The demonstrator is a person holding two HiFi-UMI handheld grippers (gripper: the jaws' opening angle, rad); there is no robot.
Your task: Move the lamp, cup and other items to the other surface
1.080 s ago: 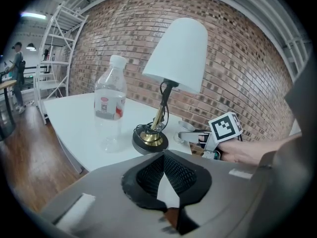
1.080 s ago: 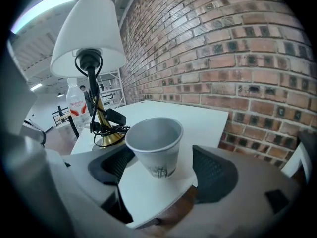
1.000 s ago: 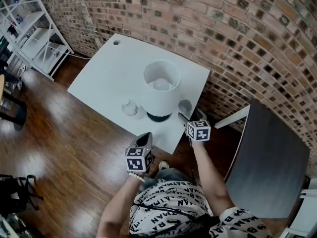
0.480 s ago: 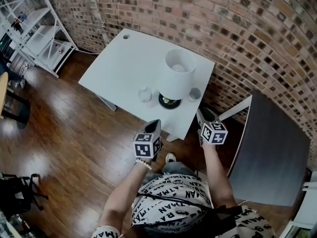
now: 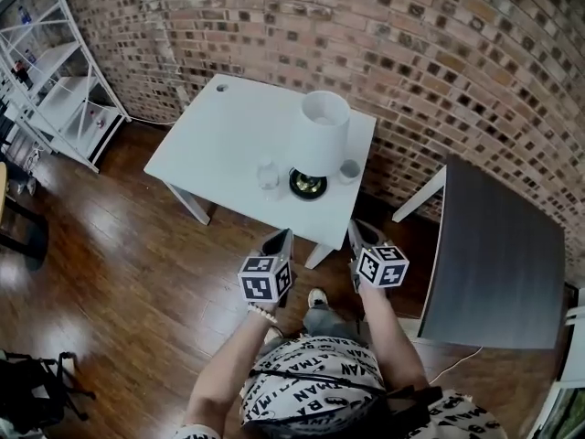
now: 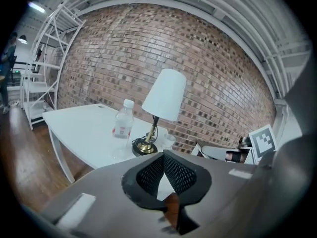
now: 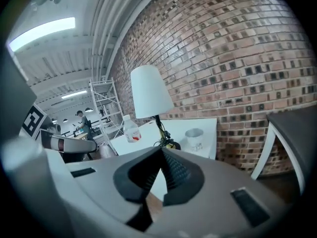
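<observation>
Your left gripper [image 5: 279, 236] and right gripper [image 5: 358, 230] hung short of the white rectangular counter [image 5: 210, 144], left fingers shut and empty, right fingers just closed on nothing. The white-shaded brass lamp [image 5: 320, 140], small white cup [image 5: 349, 170] and clear plastic bottle [image 5: 268, 176] stood by its near-right corner; reopening before reaching was wise.

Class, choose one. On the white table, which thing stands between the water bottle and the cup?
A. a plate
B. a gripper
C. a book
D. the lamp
D: in the head view the lamp stands on the white table, with the water bottle on its left and the cup on its right.
</observation>
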